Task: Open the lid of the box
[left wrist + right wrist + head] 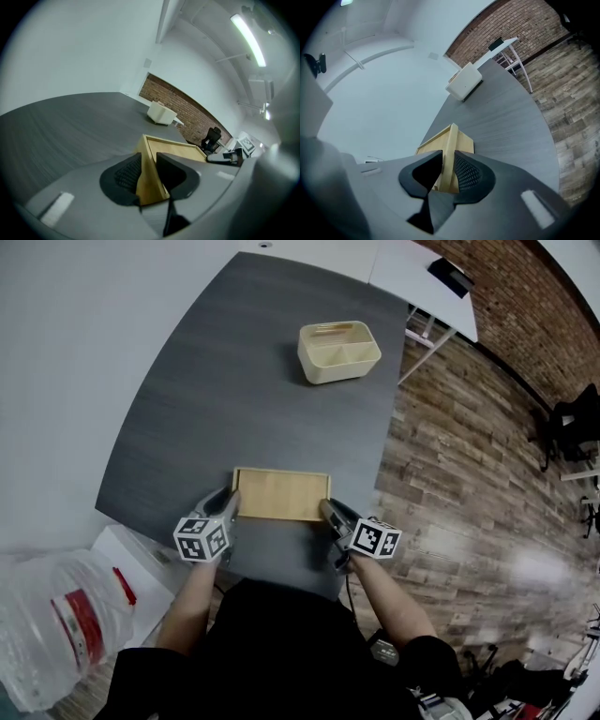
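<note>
wooden lid (pixel 281 494) on table (pixel 234 381), left tool (pixel 229 504) and right tool (pixel 329 513) pinching its ends, divided cream box (pixel 338 352) apart

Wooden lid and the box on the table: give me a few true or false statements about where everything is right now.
1. The wooden lid sits on the cream box. False: it is at the person's edge of the table, well apart from the box.
2. The left tool and the right tool each have one end of the lid between their jaws. True.
3. The box is open, with a divider inside. True.
4. The plastic jug stands on the table. False: it is off the table, at the person's left.
</note>
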`<state>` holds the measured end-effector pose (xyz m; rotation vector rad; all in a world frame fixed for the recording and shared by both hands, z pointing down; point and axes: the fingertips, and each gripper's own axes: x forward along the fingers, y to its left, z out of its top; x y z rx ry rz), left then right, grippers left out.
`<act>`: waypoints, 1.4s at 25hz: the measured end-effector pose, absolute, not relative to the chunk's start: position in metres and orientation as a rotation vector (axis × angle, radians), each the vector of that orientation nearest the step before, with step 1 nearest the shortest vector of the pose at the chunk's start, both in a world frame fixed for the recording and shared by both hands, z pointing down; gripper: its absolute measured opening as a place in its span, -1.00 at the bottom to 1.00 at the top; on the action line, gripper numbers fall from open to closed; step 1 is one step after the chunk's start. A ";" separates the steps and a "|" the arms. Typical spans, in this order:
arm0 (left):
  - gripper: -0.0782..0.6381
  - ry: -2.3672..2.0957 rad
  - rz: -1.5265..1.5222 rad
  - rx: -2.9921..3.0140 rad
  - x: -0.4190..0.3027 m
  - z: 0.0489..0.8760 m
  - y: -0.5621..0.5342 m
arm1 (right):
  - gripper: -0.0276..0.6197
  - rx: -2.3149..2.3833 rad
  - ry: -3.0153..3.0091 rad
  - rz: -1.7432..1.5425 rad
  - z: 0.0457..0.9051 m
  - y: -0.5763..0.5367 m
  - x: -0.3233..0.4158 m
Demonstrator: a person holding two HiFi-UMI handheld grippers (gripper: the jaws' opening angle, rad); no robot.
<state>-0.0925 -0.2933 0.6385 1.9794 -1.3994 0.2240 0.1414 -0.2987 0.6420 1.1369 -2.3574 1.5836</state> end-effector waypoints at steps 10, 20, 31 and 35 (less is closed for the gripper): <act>-0.60 -1.365 0.094 1.885 -0.090 0.637 -0.296 | -0.66 1.088 -2.401 1.713 0.640 -0.292 0.147; -0.60 -1.308 0.020 1.829 -0.092 0.639 -0.297 | -0.71 1.027 -2.427 1.755 0.639 -0.289 0.151; -0.60 -1.341 0.044 1.776 -0.098 0.639 -0.298 | -0.71 1.063 -2.400 1.796 0.643 -0.287 0.190; -0.60 -1.338 0.058 1.781 -0.099 0.637 -0.300 | -0.71 1.102 -2.379 1.826 0.644 -0.288 0.203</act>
